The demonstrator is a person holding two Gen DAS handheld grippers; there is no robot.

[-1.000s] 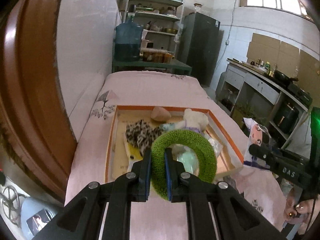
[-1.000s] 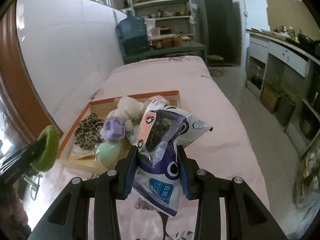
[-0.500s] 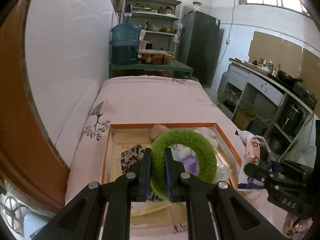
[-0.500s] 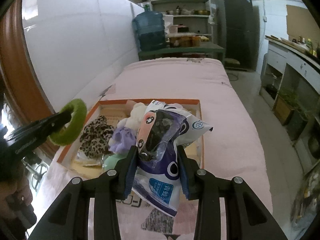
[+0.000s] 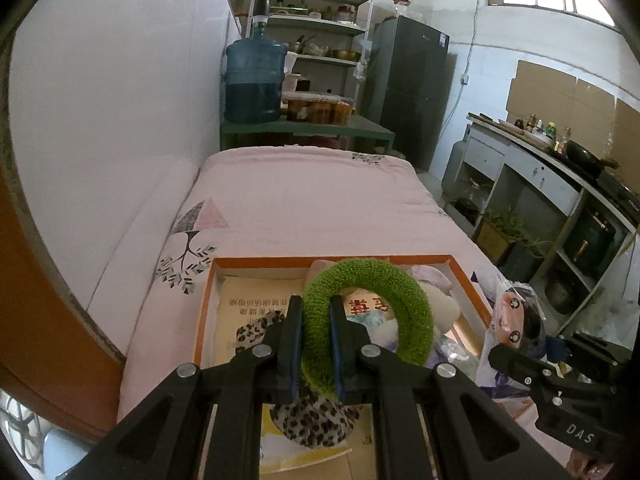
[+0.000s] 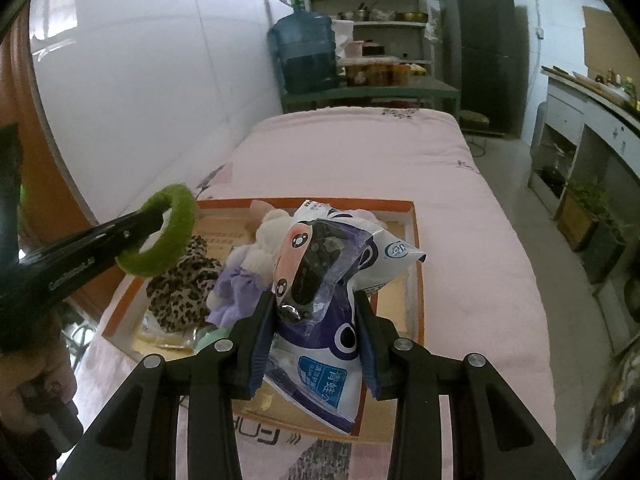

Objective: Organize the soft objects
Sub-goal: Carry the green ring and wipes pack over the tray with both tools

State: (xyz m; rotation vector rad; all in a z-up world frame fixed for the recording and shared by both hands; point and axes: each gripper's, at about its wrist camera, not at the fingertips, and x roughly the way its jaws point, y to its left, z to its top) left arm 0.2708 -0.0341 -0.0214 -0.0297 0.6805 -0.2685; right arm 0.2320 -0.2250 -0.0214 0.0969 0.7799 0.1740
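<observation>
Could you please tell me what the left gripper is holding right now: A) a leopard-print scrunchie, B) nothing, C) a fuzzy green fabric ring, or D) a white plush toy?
C: the left gripper is clamped on the fuzzy green fabric ring, held above the orange-rimmed box.

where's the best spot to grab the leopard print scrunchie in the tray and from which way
Grip the leopard print scrunchie from above, across one bunched side of its loop, near its left edge. It lies flat in the orange tray with fabric gathered in soft folds, so a pinch over a fold should hold. Its right side touches the purple scrunchie and white plush, so that side looks crowded.
</observation>
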